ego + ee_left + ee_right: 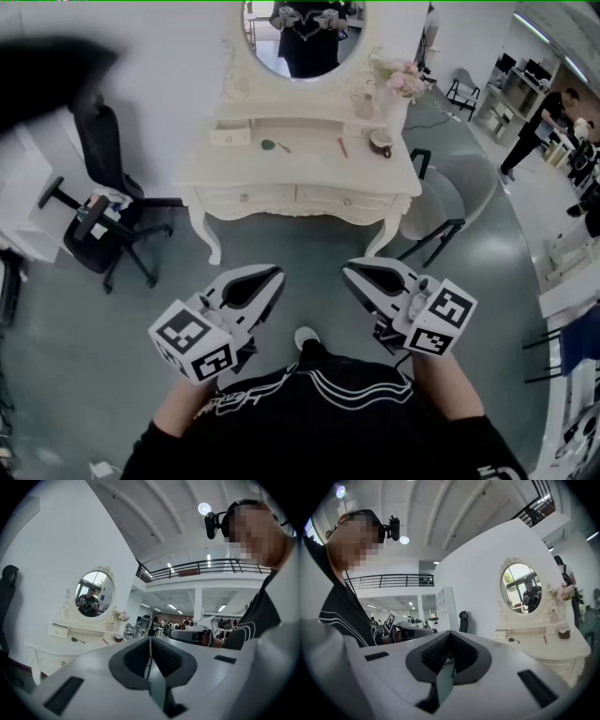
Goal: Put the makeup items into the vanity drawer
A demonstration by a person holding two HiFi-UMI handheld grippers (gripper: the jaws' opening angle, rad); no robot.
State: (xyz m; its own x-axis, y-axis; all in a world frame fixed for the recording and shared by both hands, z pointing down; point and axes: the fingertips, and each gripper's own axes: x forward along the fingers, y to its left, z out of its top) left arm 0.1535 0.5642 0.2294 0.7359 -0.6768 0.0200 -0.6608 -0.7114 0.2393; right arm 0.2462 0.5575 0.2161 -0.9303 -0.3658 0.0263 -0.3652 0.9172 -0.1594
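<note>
I stood on the grey floor (309, 258) with one tool in each hand. My left tool (275, 276) was shut tight, its two jaws pressed together, and nothing was in it. My right tool (349, 270) was shut the same way, and it was empty too. Both tools pointed to 12 o'clock. They were near each other but not touching.

Straight ahead at 12 o'clock, well apart from my tools, was the white vanity (298, 180). Its round mirror (302, 42) was at the back, and I could see myself in it. The left front drawer (246, 198) and the right front drawer (349, 201) under the worktop (309, 161) were both closed.

The makeup items lay on the worktop. A small green item (269, 145) with a thin handle lay near the middle, a bit toward 11 o'clock. A thin brown stick (343, 147) lay at 3 o'clock from it. A brown cup (381, 143) stood just past the stick, near the right edge. A little white drawer box (231, 134) sat at the back left of the worktop. Pink flowers (405, 81) stood at the back right corner.

A black office chair (98, 225) stood at 10 o'clock by the wall. A grey chair (455, 192) stood at 2 o'clock, just beside the vanity. Far off at 2 o'clock were some people (530, 131).
</note>
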